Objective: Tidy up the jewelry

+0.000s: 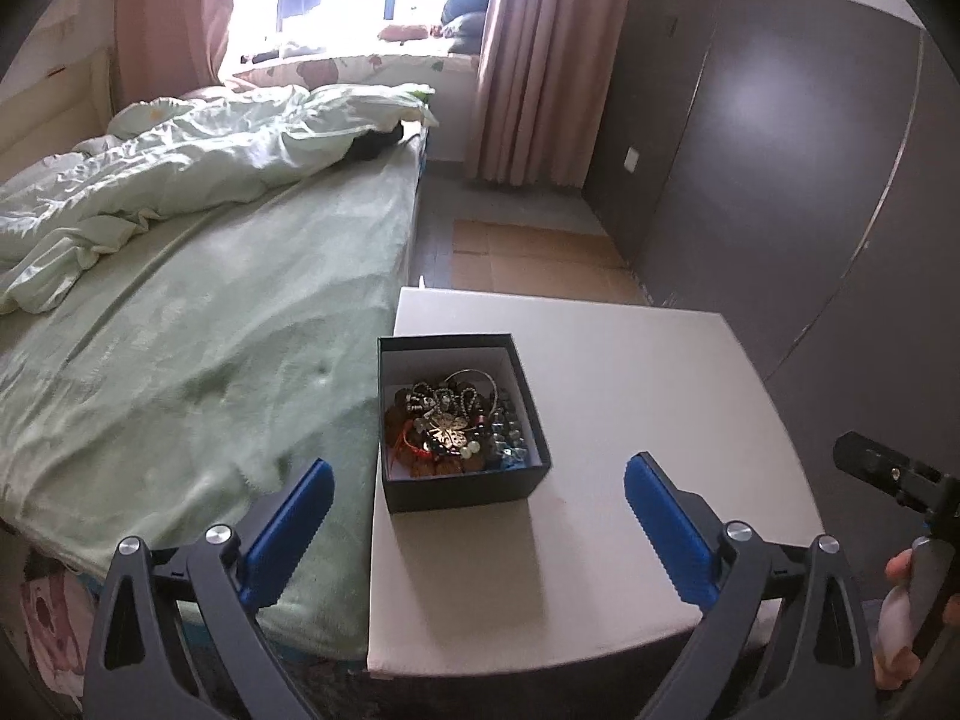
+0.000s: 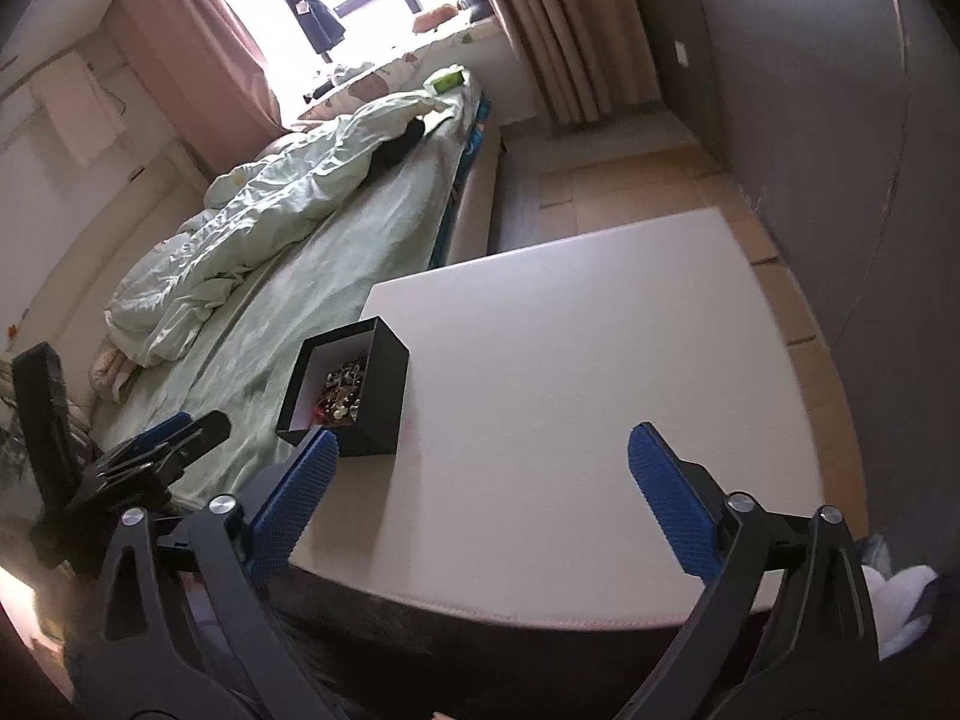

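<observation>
jewelry (image 1: 459, 420), a tangled heap of beads, chains and a silver flower pendant, fills a black box (image 1: 462, 483) with no lid. the box sits near the left edge of a white table (image 1: 630, 420), just beside a green bed (image 1: 210, 330). the left gripper (image 1: 480, 516) is spread wide and empty in front of the box. the right gripper (image 2: 480, 492) is also spread wide, holding nothing, over the bare tabletop.
</observation>
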`<state>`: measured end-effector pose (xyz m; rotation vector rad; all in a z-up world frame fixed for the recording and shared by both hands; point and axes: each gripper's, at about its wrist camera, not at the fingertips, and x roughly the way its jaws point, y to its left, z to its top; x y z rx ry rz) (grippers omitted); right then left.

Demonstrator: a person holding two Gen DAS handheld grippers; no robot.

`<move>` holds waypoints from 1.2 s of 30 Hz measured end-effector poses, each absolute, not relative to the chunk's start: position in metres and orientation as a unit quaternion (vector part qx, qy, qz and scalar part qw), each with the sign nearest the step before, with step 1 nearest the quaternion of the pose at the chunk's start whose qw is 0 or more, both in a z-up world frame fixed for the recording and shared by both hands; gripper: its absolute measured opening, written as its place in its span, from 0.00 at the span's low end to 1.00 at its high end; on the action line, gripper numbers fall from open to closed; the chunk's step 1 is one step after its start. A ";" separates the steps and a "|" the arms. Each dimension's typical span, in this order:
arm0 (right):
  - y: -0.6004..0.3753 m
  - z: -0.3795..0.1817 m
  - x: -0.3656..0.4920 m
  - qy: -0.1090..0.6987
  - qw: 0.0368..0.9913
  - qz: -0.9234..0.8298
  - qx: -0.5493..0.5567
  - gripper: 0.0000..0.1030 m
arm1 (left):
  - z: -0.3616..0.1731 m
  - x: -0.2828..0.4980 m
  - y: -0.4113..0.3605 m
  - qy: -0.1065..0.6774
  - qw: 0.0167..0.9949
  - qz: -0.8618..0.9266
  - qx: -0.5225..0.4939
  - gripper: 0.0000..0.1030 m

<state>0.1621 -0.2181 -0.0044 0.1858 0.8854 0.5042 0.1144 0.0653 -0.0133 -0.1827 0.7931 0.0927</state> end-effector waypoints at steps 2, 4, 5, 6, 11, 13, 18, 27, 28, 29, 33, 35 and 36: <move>-0.218 0.007 0.147 0.407 0.879 0.237 0.079 0.95 | -0.009 0.103 0.062 0.381 0.920 0.041 -0.086 0.91; -0.219 0.015 0.133 0.394 0.886 0.236 0.069 0.95 | -0.004 0.090 0.055 0.377 0.922 0.036 -0.085 0.91; -0.220 0.018 0.125 0.390 0.889 0.233 0.066 0.95 | -0.003 0.084 0.054 0.375 0.922 0.034 -0.086 0.91; -0.221 0.021 0.119 0.388 0.889 0.235 0.069 0.95 | -0.001 0.077 0.052 0.372 0.923 0.033 -0.088 0.91; -0.224 0.031 0.093 0.373 0.894 0.239 0.068 0.95 | 0.010 0.047 0.046 0.360 0.928 0.021 -0.098 0.91; -0.228 0.033 0.083 0.372 0.892 0.245 0.075 0.95 | 0.015 0.033 0.042 0.352 0.931 0.020 -0.095 0.91; -0.236 0.043 0.059 0.353 0.905 0.228 0.059 0.95 | 0.020 0.006 0.035 0.339 0.935 0.011 -0.102 0.92; -0.230 0.040 0.020 0.340 0.913 0.223 0.024 0.95 | 0.031 -0.027 0.013 0.297 0.952 0.013 -0.073 0.92; -0.228 0.039 0.018 0.340 0.913 0.223 0.023 0.95 | 0.031 -0.030 0.011 0.293 0.954 0.017 -0.068 0.92; -0.227 0.037 0.015 0.339 0.913 0.224 0.021 0.95 | 0.031 -0.031 0.009 0.291 0.954 0.022 -0.064 0.92; -0.216 0.031 0.008 0.333 0.918 0.214 0.002 0.95 | 0.030 -0.034 0.007 0.286 0.956 0.039 -0.051 0.92; -0.211 0.031 0.006 0.324 0.924 0.202 -0.016 0.95 | 0.030 -0.035 0.007 0.288 0.955 0.048 -0.054 0.92; -0.209 0.031 0.003 0.318 0.927 0.196 -0.026 0.95 | 0.030 -0.035 0.008 0.289 0.954 0.052 -0.055 0.92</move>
